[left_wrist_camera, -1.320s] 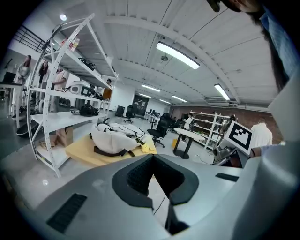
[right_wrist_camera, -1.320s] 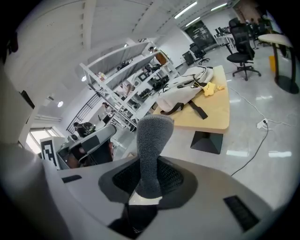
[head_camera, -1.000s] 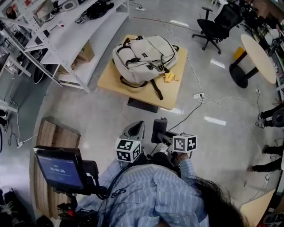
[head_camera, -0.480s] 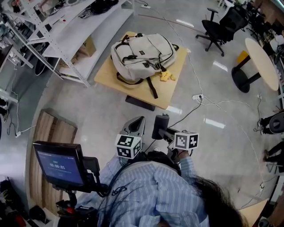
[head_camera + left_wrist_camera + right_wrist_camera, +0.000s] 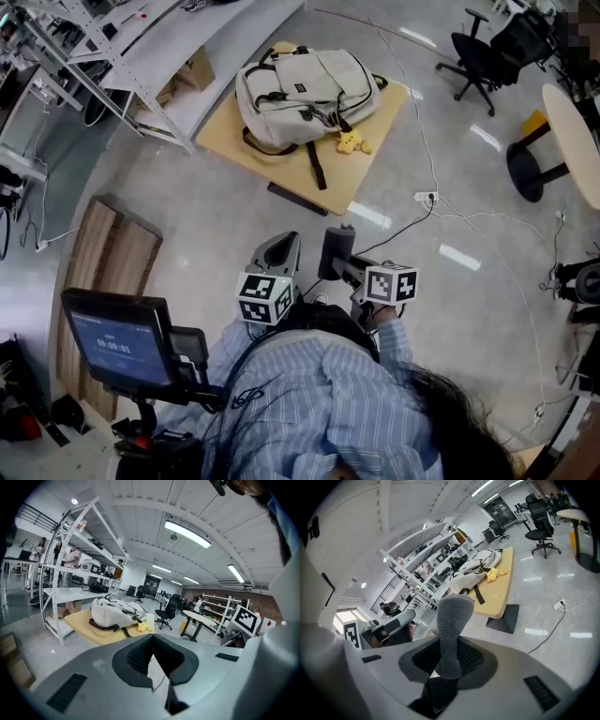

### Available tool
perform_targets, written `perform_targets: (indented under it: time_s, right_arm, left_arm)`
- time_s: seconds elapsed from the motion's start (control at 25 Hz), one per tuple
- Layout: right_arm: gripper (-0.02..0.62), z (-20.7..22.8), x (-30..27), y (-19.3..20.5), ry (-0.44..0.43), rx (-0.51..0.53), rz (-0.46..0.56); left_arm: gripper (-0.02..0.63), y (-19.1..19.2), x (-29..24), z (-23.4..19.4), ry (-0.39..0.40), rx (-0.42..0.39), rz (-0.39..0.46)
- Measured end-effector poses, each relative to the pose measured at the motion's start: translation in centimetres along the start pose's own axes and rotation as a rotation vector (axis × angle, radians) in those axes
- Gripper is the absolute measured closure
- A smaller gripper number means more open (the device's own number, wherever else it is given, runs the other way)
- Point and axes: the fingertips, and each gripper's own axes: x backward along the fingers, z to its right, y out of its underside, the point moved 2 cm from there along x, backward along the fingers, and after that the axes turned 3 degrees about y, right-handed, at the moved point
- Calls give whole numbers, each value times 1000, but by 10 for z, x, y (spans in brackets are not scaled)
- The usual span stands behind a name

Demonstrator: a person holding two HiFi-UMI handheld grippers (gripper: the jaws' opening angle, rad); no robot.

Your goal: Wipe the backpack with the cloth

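A beige backpack (image 5: 305,98) lies flat on a low wooden table (image 5: 352,187), with a small yellow toy (image 5: 352,142) beside it. Both grippers are held close to the person's chest, well short of the table. My right gripper (image 5: 336,258) is shut on a rolled grey cloth (image 5: 451,630) that sticks up from its jaws. My left gripper (image 5: 278,253) is shut with nothing in it, its pads meeting at the tip (image 5: 152,637). The backpack (image 5: 115,612) shows ahead in the left gripper view, and the same backpack (image 5: 474,572) shows far off in the right gripper view.
White shelving (image 5: 141,66) stands left of the table. A cable with a power strip (image 5: 427,197) runs across the floor on the right. An office chair (image 5: 487,56) and a round table (image 5: 574,127) stand at the far right. A wooden pallet (image 5: 103,272) and a monitor (image 5: 114,339) are near left.
The table and backpack have shifted up and slightly right in the head view as the person moves. Both grippers keep the same pose, with the cloth still held.
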Motion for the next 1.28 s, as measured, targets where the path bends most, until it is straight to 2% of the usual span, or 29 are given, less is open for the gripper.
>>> perform_targets:
  time_s: [0.28,0.44,0.72,0.96,1.12,1.28]
  right_arm:
    - [502,-4,-10,-18,-43,28,-22]
    - [502,-6,-37,-48,-42,45,-18]
    - [502,-17,-114,-139,-10,131,-2]
    - [502,-31,-191,-209,13,209,-11]
    - [502,-40,-237,-238,33,294,-31]
    - [502,-53,-277,-250,9,410,-81]
  left_arm:
    - [601,-15,-3,-22,-78,10,12]
    - [601,-30,-23,-59,-94,19,26]
    - [601,-82,-82,-143,-47,19,15]
    - [601,-111,-117,-203,-22,6,5]
    - [601,-114,-131,-227,-18,37,-9]
    - [601,-112,-138,-237,-6,65,-29]
